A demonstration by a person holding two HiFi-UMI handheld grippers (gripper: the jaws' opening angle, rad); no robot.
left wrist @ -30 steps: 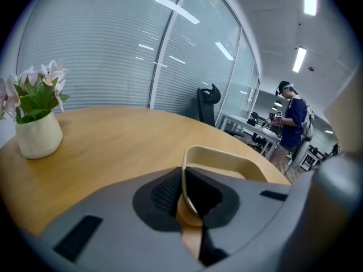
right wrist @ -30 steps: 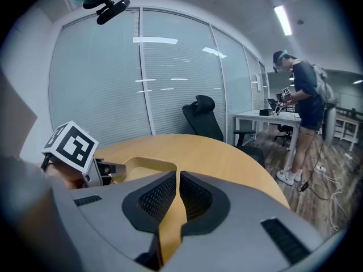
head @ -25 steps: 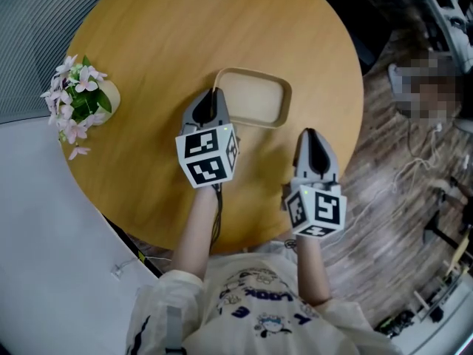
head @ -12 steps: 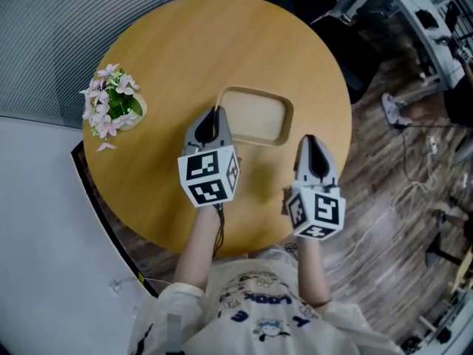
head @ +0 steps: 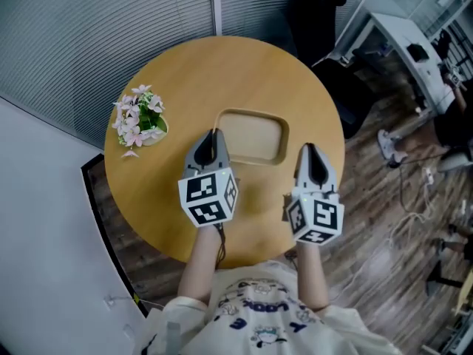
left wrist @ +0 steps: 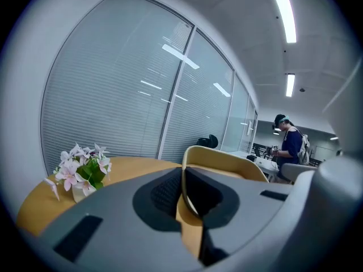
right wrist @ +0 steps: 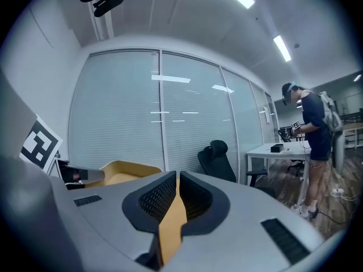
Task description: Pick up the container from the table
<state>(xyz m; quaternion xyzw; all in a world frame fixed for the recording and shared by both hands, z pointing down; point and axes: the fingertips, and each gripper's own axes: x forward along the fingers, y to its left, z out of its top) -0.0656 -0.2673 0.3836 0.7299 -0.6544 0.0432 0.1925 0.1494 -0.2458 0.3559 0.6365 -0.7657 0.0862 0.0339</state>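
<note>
The container [head: 255,135] is a shallow tan tray with rounded corners. It hangs above the round wooden table [head: 199,80], level with both grippers. My left gripper [head: 216,133] is shut on its near-left rim. In the left gripper view the thin rim [left wrist: 227,158] runs between the two dark pads of the left gripper [left wrist: 182,174]. My right gripper [head: 307,150] hovers to the right of the container, shut and holding nothing. In the right gripper view the right gripper [right wrist: 177,180] points past the container [right wrist: 122,171], which shows at the left.
A small pot of pink flowers [head: 139,120] stands near the table's left edge. A black office chair [head: 314,13] sits beyond the table, with a white desk [head: 414,35] at the far right. Window blinds run behind. A person [right wrist: 312,135] stands by the desk.
The table has shrunk and dropped away in the head view while the container kept its size between the grippers. The container has risen off the table in the left gripper.
</note>
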